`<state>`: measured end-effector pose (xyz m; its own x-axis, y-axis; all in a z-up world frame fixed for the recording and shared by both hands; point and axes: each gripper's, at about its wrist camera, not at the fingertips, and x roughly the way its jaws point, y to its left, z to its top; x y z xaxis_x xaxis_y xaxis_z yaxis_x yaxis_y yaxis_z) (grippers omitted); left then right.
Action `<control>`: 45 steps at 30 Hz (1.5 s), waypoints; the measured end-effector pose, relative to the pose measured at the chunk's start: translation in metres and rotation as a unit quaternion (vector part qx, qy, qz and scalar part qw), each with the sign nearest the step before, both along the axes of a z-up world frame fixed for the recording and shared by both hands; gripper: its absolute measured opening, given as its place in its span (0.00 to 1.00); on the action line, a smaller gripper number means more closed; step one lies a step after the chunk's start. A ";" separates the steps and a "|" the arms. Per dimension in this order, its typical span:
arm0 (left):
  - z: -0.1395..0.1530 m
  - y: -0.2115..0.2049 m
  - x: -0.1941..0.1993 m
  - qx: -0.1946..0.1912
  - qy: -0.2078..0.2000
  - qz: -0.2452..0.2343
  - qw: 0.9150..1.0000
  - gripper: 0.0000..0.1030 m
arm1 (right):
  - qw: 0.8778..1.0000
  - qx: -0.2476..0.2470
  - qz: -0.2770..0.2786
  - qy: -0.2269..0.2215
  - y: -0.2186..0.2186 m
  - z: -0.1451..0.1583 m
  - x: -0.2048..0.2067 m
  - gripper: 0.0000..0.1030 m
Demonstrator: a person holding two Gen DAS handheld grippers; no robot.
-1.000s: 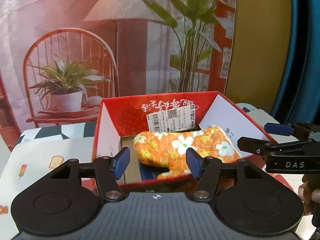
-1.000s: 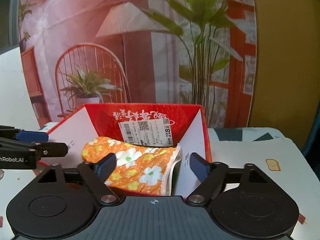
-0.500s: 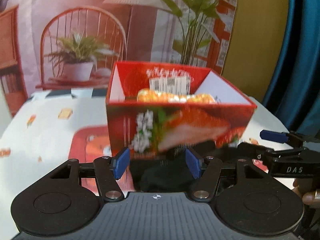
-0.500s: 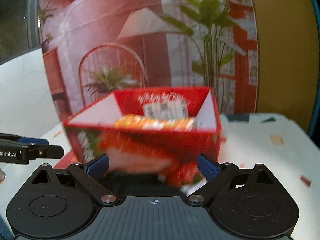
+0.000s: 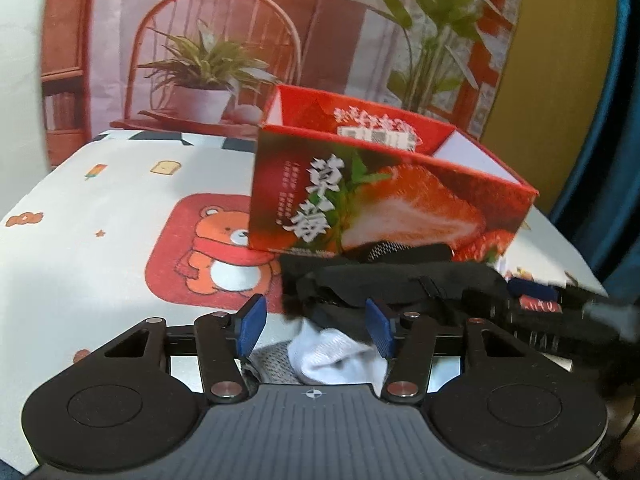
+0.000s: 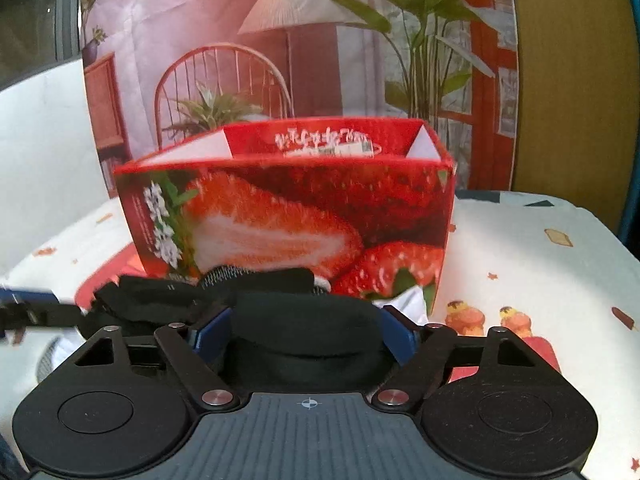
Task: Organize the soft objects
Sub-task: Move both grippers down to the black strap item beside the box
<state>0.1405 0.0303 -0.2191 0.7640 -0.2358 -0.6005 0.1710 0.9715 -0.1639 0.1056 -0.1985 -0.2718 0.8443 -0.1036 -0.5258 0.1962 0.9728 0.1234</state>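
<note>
Left claw: the left claw (image 5: 316,330) hung low over the pile, jaws apart and just closing in; a white sock (image 5: 332,354) lay between its blue pads (image 5: 252,322), which did not press on it.
Right claw: the right claw (image 6: 304,334) had just been narrowing around a black cloth (image 6: 304,330); both blue pads sat against the fabric, though whether they pinched it could not be told.
Pile: black cloth and socks lay heaped on the surface (image 5: 100,248), touching the foot of the box.
Box: the red strawberry box (image 6: 288,216) stood open just behind the pile; its contents were hidden by the near wall.
Surface: white cover with a bear print (image 5: 218,252).
</note>
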 end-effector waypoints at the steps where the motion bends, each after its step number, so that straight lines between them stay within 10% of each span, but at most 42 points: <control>1: -0.001 0.001 0.001 -0.003 0.001 0.003 1.000 0.56 | 1.000 -0.004 0.004 -0.001 0.001 -0.003 -0.001 0.73; 22: -0.018 0.005 0.018 -0.082 0.043 0.000 0.996 0.56 | 1.000 -0.010 0.015 0.008 0.001 -0.013 0.002 0.76; 39: -0.008 -0.018 0.039 -0.084 0.029 -0.018 0.996 0.53 | 1.000 -0.005 0.017 0.009 0.000 -0.014 0.003 0.76; 45: -0.015 -0.026 0.042 -0.051 0.047 -0.018 0.997 0.39 | 1.000 -0.005 0.017 0.010 0.000 -0.014 0.003 0.76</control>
<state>0.1823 0.0046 -0.2342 0.6957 -0.3253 -0.6405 0.1839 0.9425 -0.2789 0.1083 -0.1988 -0.2854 0.8371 -0.0812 -0.5409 0.1657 0.9801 0.1094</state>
